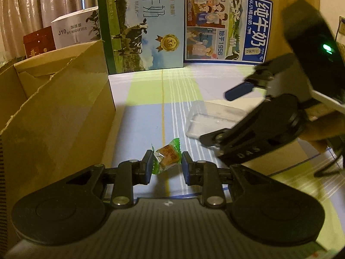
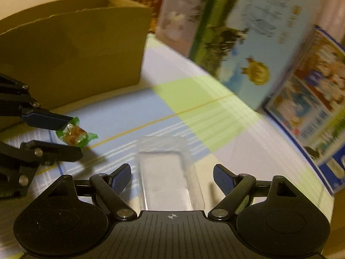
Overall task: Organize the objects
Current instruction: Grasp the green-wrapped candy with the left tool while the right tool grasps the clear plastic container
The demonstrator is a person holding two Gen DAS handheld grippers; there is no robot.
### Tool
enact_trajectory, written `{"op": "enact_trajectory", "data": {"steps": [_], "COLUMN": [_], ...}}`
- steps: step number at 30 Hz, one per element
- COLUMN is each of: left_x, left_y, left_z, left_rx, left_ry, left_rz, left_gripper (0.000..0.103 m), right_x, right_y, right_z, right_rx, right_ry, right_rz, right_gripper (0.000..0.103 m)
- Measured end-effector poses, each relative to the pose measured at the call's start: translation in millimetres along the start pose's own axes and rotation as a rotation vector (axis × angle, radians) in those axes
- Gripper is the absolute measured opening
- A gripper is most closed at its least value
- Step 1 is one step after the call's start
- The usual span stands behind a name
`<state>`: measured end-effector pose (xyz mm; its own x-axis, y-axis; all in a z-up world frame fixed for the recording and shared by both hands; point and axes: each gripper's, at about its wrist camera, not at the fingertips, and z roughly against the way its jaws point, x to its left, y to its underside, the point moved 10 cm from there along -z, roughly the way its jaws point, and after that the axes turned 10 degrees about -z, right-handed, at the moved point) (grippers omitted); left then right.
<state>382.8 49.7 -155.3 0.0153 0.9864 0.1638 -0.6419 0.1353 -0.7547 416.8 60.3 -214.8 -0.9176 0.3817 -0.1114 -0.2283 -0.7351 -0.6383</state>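
Observation:
A small candy in a green wrapper point(image 1: 167, 157) sits between the two pads of my left gripper point(image 1: 167, 165), which is shut on it just above the striped tablecloth. The right wrist view shows the same candy point(image 2: 74, 134) pinched in the left gripper point(image 2: 74, 137), with its shadow on the cloth below. A clear plastic tray point(image 1: 212, 118) lies on the cloth to the right. My right gripper point(image 2: 171, 172) hovers open over this tray point(image 2: 163, 185), one finger on each side. In the left wrist view the right gripper point(image 1: 220, 116) comes in from the right, above the tray.
A tall open cardboard box point(image 1: 64, 108) stands close on the left point(image 2: 75, 49). Two milk cartons point(image 1: 146, 26) point(image 1: 226, 26) stand upright at the back, with a white humidifier box point(image 1: 75, 28) and a red box point(image 1: 38, 43) behind the cardboard. A hand holds the right gripper.

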Motion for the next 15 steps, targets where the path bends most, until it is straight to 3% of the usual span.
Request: {"op": "enact_trajectory", "data": {"steps": [2, 3, 4, 7, 15], "left_x": [-1, -1, -1, 0, -16], "left_y": [0, 0, 0, 2, 20], "left_z": [1, 1, 1, 2, 29], "left_rx": [-0.003, -0.003, -0.003, 0.001, 0.029], "left_ry": [0.006, 0.008, 0.01, 0.019, 0.077], "left_rz": [-0.001, 0.003, 0.006, 0.017, 0.013], "left_gripper": [0.023, 0.023, 0.023, 0.023, 0.023], "right_x": [1, 0, -2, -2, 12], "right_y": [-1, 0, 0, 14, 78], "right_z": [-4, -4, -2, 9, 74], "right_rx": [0.042, 0.062, 0.073, 0.088, 0.127], "right_ry": [-0.022, -0.031, -0.032, 0.012, 0.137], "right_rz": [-0.023, -0.065, -0.105, -0.2, -0.61], "right_gripper": [0.074, 0.057, 0.054, 0.054, 0.054]}}
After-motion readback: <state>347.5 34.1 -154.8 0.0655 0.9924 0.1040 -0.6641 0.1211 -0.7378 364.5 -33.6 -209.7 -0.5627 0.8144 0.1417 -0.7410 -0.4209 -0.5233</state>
